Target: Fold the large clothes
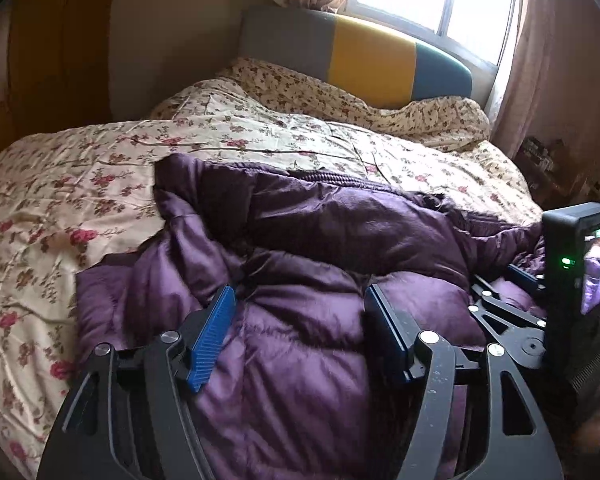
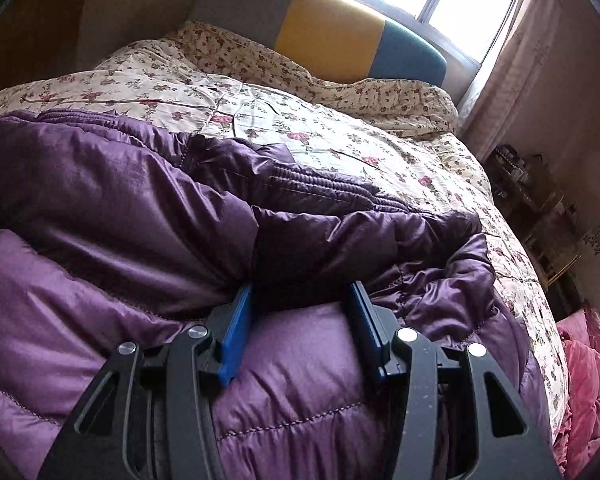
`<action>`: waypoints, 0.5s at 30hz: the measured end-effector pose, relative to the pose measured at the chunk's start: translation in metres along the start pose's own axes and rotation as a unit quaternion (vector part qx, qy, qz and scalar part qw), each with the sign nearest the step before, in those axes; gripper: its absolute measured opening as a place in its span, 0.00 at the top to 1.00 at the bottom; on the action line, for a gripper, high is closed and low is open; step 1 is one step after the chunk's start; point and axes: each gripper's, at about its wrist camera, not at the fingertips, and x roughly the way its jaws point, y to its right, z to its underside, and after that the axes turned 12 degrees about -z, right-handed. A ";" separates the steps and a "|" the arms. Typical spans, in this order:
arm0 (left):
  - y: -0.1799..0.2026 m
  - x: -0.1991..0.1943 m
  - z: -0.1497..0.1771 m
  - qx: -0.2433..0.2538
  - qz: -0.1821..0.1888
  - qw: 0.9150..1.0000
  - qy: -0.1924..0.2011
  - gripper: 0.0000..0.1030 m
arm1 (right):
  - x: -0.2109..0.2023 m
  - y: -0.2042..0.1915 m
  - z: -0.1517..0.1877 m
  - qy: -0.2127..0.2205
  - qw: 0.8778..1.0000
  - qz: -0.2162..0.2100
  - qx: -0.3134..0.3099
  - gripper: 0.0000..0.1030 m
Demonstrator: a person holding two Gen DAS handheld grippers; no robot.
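Purple coat (image 2: 140, 208) between seemingly parted grippers

No legible text or labels anywhere.

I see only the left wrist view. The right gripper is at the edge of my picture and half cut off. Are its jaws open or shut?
Observer: Open. The right gripper has its blue pads apart, and a dark fold of the purple jacket sits between the tips.
Operator: Thank you. What lies to the right of the bed? My view cuts it off.
Observer: A pink quilt lies bunched beside the right edge of the bed, lower than the floral cover.
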 end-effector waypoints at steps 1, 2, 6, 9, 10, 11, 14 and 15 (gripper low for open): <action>-0.003 -0.004 0.000 -0.004 0.001 1.000 0.001 0.35 | -0.002 0.002 0.000 0.001 1.000 -0.004 0.004 0.45; -0.009 -0.009 0.001 -0.010 0.001 1.000 0.003 0.35 | -0.005 0.005 -0.001 0.002 1.000 -0.012 0.012 0.42; -0.035 -0.028 0.006 -0.033 -0.001 0.999 0.007 0.35 | -0.023 0.010 -0.001 0.015 0.999 -0.033 0.022 0.37; -0.054 -0.039 0.011 -0.046 -0.009 0.999 0.007 0.35 | -0.043 0.010 0.003 0.030 0.998 -0.054 0.019 0.38; -0.065 -0.042 0.015 -0.055 -0.011 0.998 0.004 0.35 | -0.052 0.009 0.004 0.036 0.997 -0.065 0.018 0.39; -0.072 -0.043 0.016 -0.060 -0.010 0.998 0.000 0.35 | -0.057 0.008 0.005 0.040 0.996 -0.073 0.018 0.43; -0.093 -0.044 0.022 -0.074 -0.009 0.997 -0.013 0.35 | -0.079 0.002 0.008 0.049 0.993 -0.105 0.013 0.58; -0.098 -0.044 0.024 -0.075 -0.010 0.997 -0.016 0.35 | -0.086 -0.002 0.010 0.050 0.992 -0.119 0.009 0.62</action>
